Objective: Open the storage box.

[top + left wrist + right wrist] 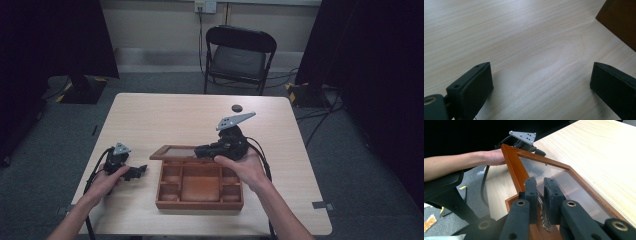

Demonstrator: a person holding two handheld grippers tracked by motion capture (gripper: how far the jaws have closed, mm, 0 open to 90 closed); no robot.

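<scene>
1. A pale wooden table (pixel 165 112) with rounded corners stands on grey carpet.
2. A brown wooden compartment box (pixel 199 199) rests on its near half, the glass-paned lid (pixel 172 151) raised off the box.
3. A small dark round object (pixel 236 107) lies near the far edge, well apart from the box.

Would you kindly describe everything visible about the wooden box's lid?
The lid is a reddish-brown wooden frame around a clear glass pane, with a small metal clasp at its front edge. It stands raised at the far side of the compartmented wooden box. The right gripper is shut on its front edge at the clasp.
</scene>
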